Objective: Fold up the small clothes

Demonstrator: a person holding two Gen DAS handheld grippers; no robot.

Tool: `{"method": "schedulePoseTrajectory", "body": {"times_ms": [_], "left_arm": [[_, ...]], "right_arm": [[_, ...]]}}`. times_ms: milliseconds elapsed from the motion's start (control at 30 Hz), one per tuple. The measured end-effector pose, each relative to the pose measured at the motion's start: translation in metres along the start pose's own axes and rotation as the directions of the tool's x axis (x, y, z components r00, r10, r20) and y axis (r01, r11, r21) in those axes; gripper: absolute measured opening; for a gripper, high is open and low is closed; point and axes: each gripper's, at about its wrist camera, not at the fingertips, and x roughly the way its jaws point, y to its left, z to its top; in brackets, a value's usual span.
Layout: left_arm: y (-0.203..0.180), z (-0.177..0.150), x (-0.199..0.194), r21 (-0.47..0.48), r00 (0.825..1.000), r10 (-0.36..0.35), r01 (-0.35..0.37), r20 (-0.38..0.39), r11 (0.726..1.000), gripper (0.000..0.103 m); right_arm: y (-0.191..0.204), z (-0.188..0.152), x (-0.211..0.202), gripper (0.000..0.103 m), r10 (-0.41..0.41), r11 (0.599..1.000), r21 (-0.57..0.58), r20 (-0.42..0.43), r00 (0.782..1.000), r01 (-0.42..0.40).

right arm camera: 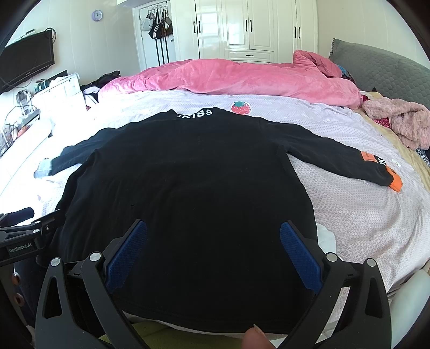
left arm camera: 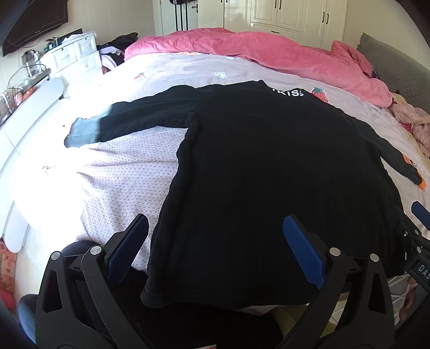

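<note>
A black long-sleeved top point(left arm camera: 263, 166) lies flat on the pale patterned bed sheet point(left arm camera: 126, 171), sleeves spread, white lettering at the neck, hem nearest me. It also shows in the right wrist view point(right arm camera: 188, 188), with an orange patch on its right sleeve point(right arm camera: 365, 155). My left gripper point(left arm camera: 215, 228) is open above the hem's left part, holding nothing. My right gripper point(right arm camera: 213, 233) is open above the hem's right part, holding nothing. The left gripper's body point(right arm camera: 24, 241) shows at the left edge of the right wrist view.
A pink quilt point(left arm camera: 268, 53) is bunched along the bed's far side. A pink fluffy garment point(right arm camera: 403, 123) lies at the right by a grey headboard point(right arm camera: 381, 72). White drawers point(left arm camera: 70, 56) and a wall TV point(left arm camera: 32, 21) stand left; white wardrobes point(right arm camera: 242, 26) behind.
</note>
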Motion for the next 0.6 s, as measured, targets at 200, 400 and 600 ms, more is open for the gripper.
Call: {"method": "schedulePoseTrajectory", "body": {"times_ms": [200, 400, 600], "left_arm": [[-0.001, 0.0, -0.001, 0.001, 1.0, 0.001, -0.001, 0.002, 1.0, 0.094], [-0.004, 0.003, 0.005, 0.004, 1.0, 0.005, -0.005, -0.008, 1.0, 0.094], [-0.01, 0.016, 0.011, 0.012, 1.0, -0.005, 0.005, -0.014, 1.0, 0.094]], "right_arm": [[-0.001, 0.002, -0.001, 0.099, -0.002, 1.0, 0.003, 0.003, 1.0, 0.002], [-0.005, 0.006, 0.001, 0.099, -0.005, 1.0, 0.005, 0.005, 1.0, 0.005], [-0.017, 0.015, 0.008, 0.099, -0.042, 0.999, 0.021, 0.002, 0.999, 0.042]]}}
